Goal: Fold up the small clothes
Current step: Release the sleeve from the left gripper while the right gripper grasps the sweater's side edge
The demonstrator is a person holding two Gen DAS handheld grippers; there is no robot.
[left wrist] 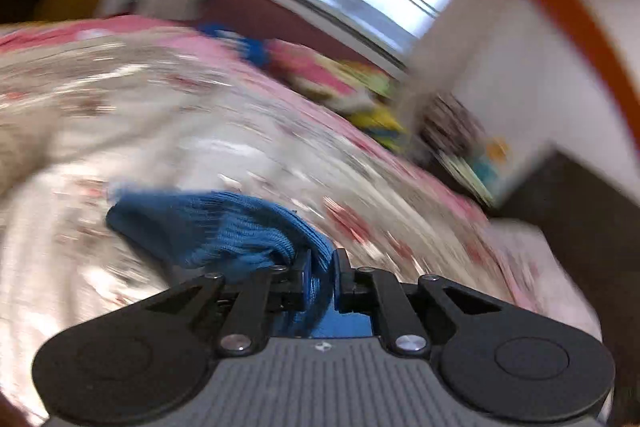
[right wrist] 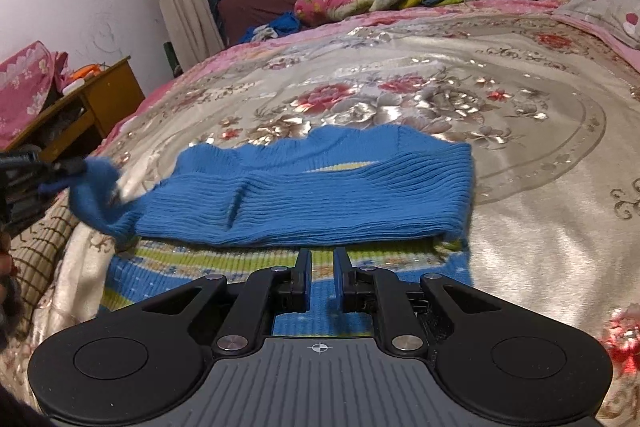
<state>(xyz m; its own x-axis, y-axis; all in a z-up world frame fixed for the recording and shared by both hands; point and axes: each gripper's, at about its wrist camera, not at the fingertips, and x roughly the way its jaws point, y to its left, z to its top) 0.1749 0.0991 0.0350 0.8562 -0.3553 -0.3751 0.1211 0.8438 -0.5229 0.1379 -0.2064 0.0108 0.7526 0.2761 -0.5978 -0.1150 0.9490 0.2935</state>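
- Left gripper [left wrist: 322, 267] pinches a blue knit sleeve [left wrist: 224, 227], jaws clamped narrow on the fabric
- Right gripper [right wrist: 322, 267] hovers above the blue sweater [right wrist: 320, 195], jaws nearly closed, holding nothing

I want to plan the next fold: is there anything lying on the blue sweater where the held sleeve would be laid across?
Nothing visible. The left gripper pinches the sleeve; the blue sweater lies bare on the bedspread.
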